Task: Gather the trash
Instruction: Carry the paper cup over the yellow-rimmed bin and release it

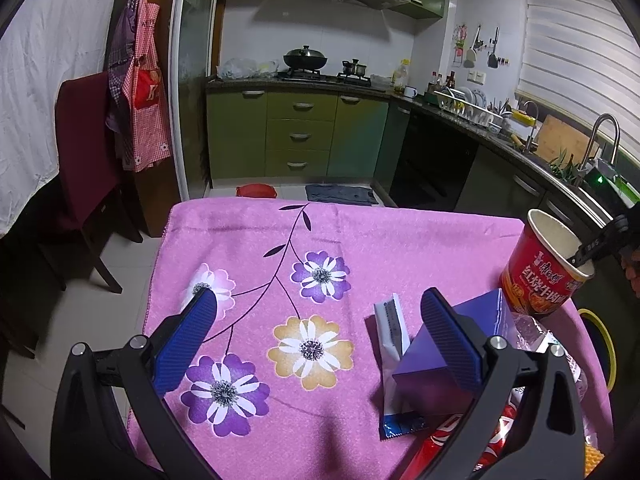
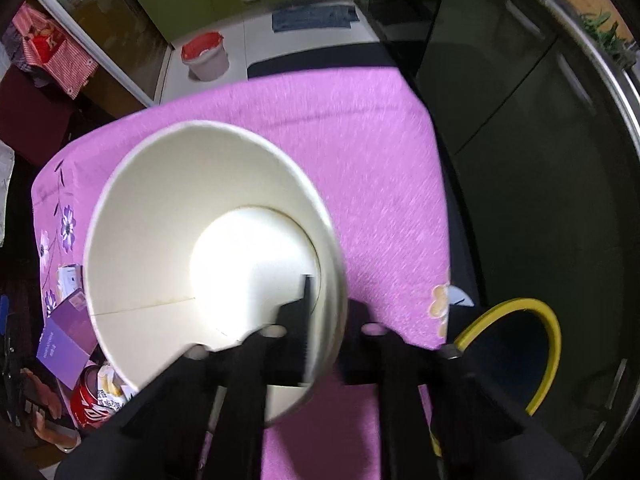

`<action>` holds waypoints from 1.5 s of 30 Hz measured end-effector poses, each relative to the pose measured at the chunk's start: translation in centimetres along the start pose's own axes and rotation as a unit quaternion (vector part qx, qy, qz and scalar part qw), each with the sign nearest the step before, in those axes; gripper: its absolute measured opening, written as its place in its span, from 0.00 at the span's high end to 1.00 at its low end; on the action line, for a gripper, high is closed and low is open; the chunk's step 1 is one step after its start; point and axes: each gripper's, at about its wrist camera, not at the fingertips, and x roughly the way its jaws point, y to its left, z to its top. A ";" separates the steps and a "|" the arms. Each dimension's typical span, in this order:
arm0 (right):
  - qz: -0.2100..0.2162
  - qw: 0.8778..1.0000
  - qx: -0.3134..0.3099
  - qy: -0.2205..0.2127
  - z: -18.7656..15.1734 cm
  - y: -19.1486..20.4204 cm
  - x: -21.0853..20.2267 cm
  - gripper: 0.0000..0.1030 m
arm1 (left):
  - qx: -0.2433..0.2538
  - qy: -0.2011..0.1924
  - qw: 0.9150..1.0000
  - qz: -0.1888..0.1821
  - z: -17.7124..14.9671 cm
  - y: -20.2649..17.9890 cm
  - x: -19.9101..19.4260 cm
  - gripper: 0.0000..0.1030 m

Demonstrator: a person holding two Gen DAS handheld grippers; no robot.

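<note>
My right gripper [image 2: 326, 320] is shut on the rim of a red noodle cup [image 2: 208, 264], white and empty inside, held tilted above the pink flowered tablecloth [image 2: 360, 152]. The cup also shows in the left wrist view [image 1: 540, 268] at the right, with the right gripper's finger [image 1: 592, 248] on its rim. My left gripper [image 1: 316, 336] is open above the cloth. Beside its right finger lie a purple box [image 1: 452, 360], a white and blue wrapper [image 1: 392, 344] and a red cola can [image 1: 448, 440]. The box [image 2: 68, 340] and can [image 2: 90, 404] show at the right wrist view's lower left.
A yellow-rimmed bin [image 2: 516, 344] stands on the floor at the table's right edge. A red-lidded bucket [image 2: 204, 56] and a blue mat [image 2: 312, 16] lie on the floor beyond the table. A dark red chair [image 1: 84, 152] stands at the left. Kitchen cabinets [image 1: 296, 136] line the back.
</note>
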 end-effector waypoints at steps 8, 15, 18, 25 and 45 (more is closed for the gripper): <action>0.013 0.999 0.021 -0.041 -2.3 -3.5 -5.2 0.96 | 0.007 -0.001 1.000 0.003 -0.1 -0.3 0.1 0.06; -0.026 0.990 0.120 -0.072 -8.4 -15.4 -10.7 0.96 | 0.009 -0.009 1.000 -0.004 -0.1 -0.7 -0.3 0.06; -0.042 0.983 0.171 -0.052 -11.2 -20.7 -9.4 0.96 | 0.007 -0.014 1.000 -0.010 -0.2 -0.6 -0.5 0.06; -0.029 0.973 0.230 0.000 -12.8 -26.4 -1.0 0.95 | -0.002 -0.021 0.999 -0.028 -0.1 -0.3 -0.9 0.06; -0.066 0.981 0.184 -0.002 -10.9 -23.8 0.2 0.70 | 0.051 -0.037 0.993 -0.096 0.0 -2.2 -2.7 0.06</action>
